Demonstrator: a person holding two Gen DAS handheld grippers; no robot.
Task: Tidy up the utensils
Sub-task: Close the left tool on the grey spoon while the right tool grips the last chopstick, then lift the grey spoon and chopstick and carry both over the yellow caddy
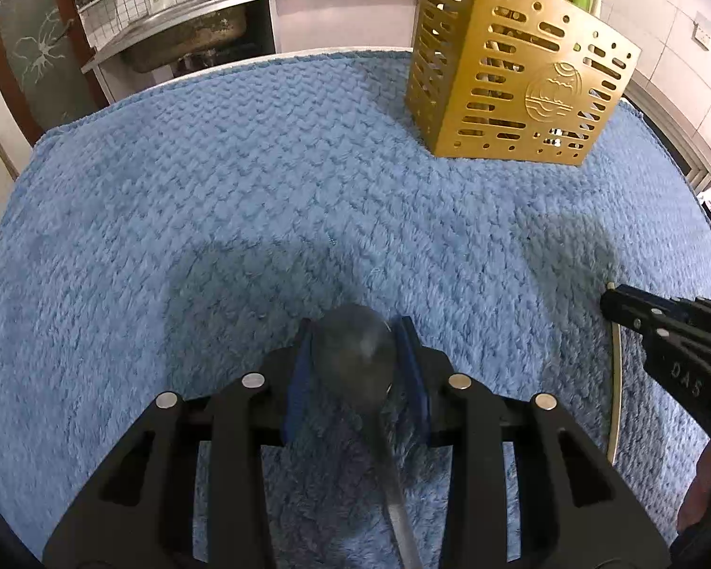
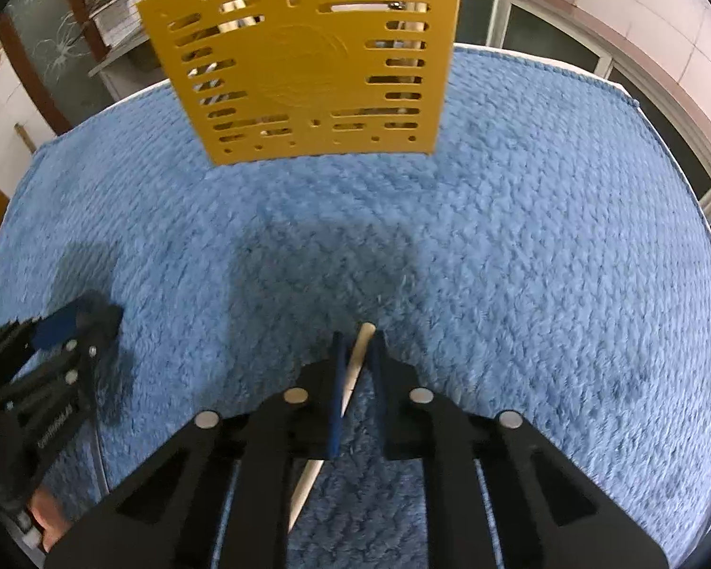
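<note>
Kitchen backdrop, sink (image 1: 185,33) and counter off at the far left, tiled wall on the right. Fluffy blue towel (image 1: 213,189) spread over the whole table, pale table rim just peeking out past the towel's far edge. Gold slotted utensil holder (image 1: 512,76) standing upright toward the far right edge of the towel, with some utensils dimly visible through the slots, can't make out which. Loads of bare towel between the holder and both grippers, wide open on the left half too. Left hand-held gripper (image 1: 355,360) pointing steeply down, blue pads clamped on the bowl of a metal spoon (image 1: 360,355), handle running back under the camera. Right hand-held gripper (image 2: 358,360) nearly closed up, pads pinching a pale wooden chopstick (image 2: 355,365) close to its tip, the rest of the stick trailing back toward the near edge. Both grippers side by side near the front of the towel, apart from each other, holder straight ahead of the right one.
</note>
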